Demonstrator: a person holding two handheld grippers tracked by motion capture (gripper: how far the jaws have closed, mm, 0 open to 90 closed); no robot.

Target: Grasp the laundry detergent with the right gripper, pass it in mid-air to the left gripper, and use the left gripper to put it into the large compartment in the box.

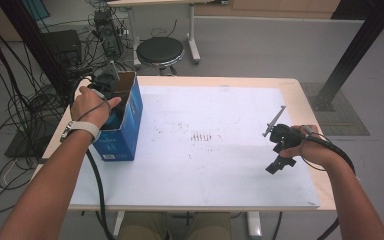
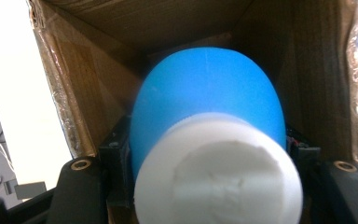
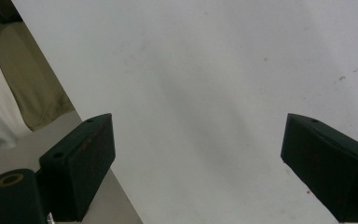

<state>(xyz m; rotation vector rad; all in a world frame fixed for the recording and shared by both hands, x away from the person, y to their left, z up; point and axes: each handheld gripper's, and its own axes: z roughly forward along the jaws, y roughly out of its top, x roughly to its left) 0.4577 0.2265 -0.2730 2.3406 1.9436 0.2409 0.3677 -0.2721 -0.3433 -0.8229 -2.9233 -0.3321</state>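
So the left gripper [image 1: 111,95] is stuck down into the open top of the blue box [image 1: 130,131], which stands at the left edge of the worktop [image 1: 220,165]. Looking along it in the left gripper view, there's a blue bottle [image 2: 207,100] with a white cap [image 2: 219,172] sitting right between the fingers [image 2: 114,165], cap end pointing back at the camera and the blue body reaching deeper into the box. The fingers are clamped on it, one on each side just behind the cap, with the brown cardboard walls close around everything. From the high view you can just catch a bit of blue under the left hand [image 1: 91,106], inside the box mouth, so the bottle is in the box and not on the sheet. The right gripper [image 1: 280,150] is way over on the other side, near the right edge of the worktop, well apart from the box. Its fingers [image 3: 81,163] are spread wide with nothing between them, just the bare white sheet below in the right gripper view. The right hand [image 1: 317,150] holds it just above the surface.
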